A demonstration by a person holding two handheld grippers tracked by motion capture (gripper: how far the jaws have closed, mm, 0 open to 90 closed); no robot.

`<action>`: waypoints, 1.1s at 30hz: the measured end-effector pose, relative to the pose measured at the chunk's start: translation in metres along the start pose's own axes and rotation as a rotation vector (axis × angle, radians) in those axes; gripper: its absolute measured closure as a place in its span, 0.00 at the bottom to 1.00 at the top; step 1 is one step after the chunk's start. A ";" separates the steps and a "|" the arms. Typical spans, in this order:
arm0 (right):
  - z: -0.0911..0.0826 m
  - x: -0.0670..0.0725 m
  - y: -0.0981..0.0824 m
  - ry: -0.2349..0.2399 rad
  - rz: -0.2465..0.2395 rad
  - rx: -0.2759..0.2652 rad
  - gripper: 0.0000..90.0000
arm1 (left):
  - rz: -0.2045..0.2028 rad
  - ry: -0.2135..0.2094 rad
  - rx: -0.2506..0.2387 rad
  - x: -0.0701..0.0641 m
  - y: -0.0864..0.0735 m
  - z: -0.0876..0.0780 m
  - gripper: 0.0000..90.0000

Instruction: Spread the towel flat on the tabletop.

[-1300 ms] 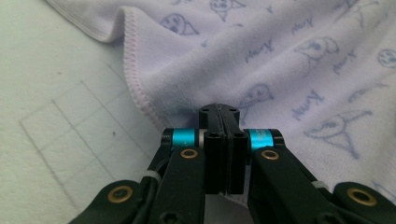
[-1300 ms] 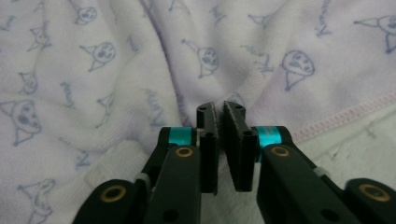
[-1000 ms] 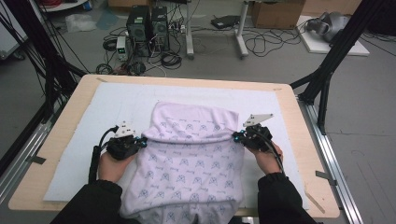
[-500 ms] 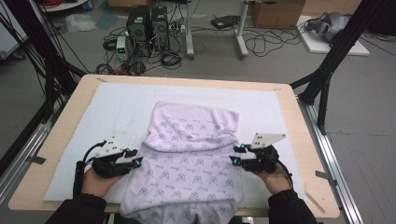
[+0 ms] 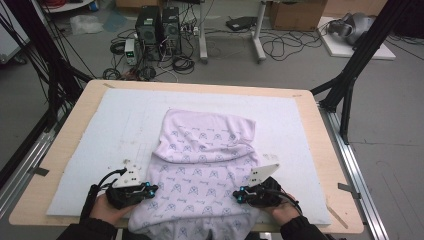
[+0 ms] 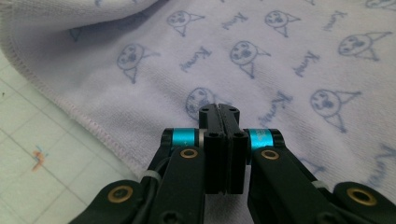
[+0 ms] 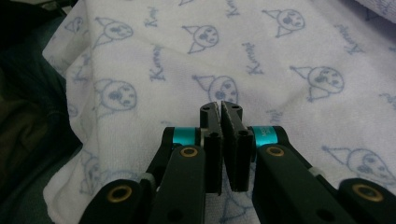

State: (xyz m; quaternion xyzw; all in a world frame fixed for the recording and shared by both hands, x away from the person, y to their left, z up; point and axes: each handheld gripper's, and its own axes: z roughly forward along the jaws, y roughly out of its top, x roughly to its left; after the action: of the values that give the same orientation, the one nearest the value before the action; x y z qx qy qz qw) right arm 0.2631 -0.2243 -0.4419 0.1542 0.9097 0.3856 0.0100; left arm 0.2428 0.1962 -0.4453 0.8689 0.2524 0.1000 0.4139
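A pale lilac towel (image 5: 205,165) printed with small blue faces lies on the white mat (image 5: 115,130), its far part folded over and its near end hanging off the table edge. My left gripper (image 5: 152,189) sits at the towel's left side near the front, pointing inward. Its jaws have just been closing and now stand shut (image 6: 219,108) over the cloth (image 6: 289,56), with nothing seen between them. My right gripper (image 5: 237,196) mirrors it at the towel's right side. Its jaws have also just closed (image 7: 221,106) above the towel (image 7: 261,46), no cloth caught.
The wooden table (image 5: 70,125) frames the mat. A dark sleeve and lap (image 7: 28,121) lie beyond the towel's hanging edge. Black frame posts (image 5: 350,95) stand at the table's corners. Computers and cables (image 5: 160,30) sit on the floor behind.
Both grippers have slid from the folded edge at mid-towel toward the table's near edge, staying at the towel's left and right sides. The towel has stayed put.
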 end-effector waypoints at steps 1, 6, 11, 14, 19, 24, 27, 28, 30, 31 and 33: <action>0.000 0.001 0.000 0.010 0.001 0.003 0.98 | 0.001 -0.005 0.001 -0.001 -0.002 -0.002 0.98; -0.011 0.016 -0.004 0.043 -0.009 -0.008 0.98 | -0.001 0.010 0.003 -0.020 -0.011 -0.019 0.99; -0.029 0.041 -0.005 0.085 -0.048 -0.071 0.86 | 0.034 -0.017 -0.057 -0.042 -0.011 -0.038 0.93; -0.033 0.036 0.001 0.022 -0.030 -0.062 0.78 | 0.024 0.002 -0.064 -0.033 -0.002 -0.033 0.75; -0.015 0.005 0.001 -0.053 0.009 -0.011 0.69 | 0.016 0.001 -0.034 -0.013 0.009 -0.003 0.70; -0.003 -0.003 -0.001 -0.072 0.006 0.013 0.90 | 0.030 -0.016 0.002 -0.010 0.007 0.010 0.93; -0.003 -0.001 -0.001 -0.051 -0.002 0.008 0.97 | 0.025 -0.005 0.003 -0.013 0.006 0.008 0.97; -0.003 0.000 -0.001 -0.047 -0.008 0.014 0.97 | 0.024 -0.008 0.006 -0.014 0.005 0.007 0.98; -0.004 0.003 -0.001 -0.035 -0.016 0.022 0.98 | 0.029 -0.011 0.012 -0.015 0.003 0.003 0.98; -0.005 0.005 -0.001 -0.023 -0.026 0.025 0.98 | 0.028 -0.015 0.012 -0.017 0.001 0.000 0.98; -0.006 0.011 -0.002 0.000 -0.032 0.021 0.98 | 0.029 -0.028 0.009 -0.021 -0.002 -0.006 0.98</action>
State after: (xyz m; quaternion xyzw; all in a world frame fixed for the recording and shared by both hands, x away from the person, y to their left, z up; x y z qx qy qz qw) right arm 0.2513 -0.2265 -0.4383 0.1397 0.9160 0.3759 0.0146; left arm 0.2216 0.1902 -0.4424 0.8757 0.2343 0.0927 0.4119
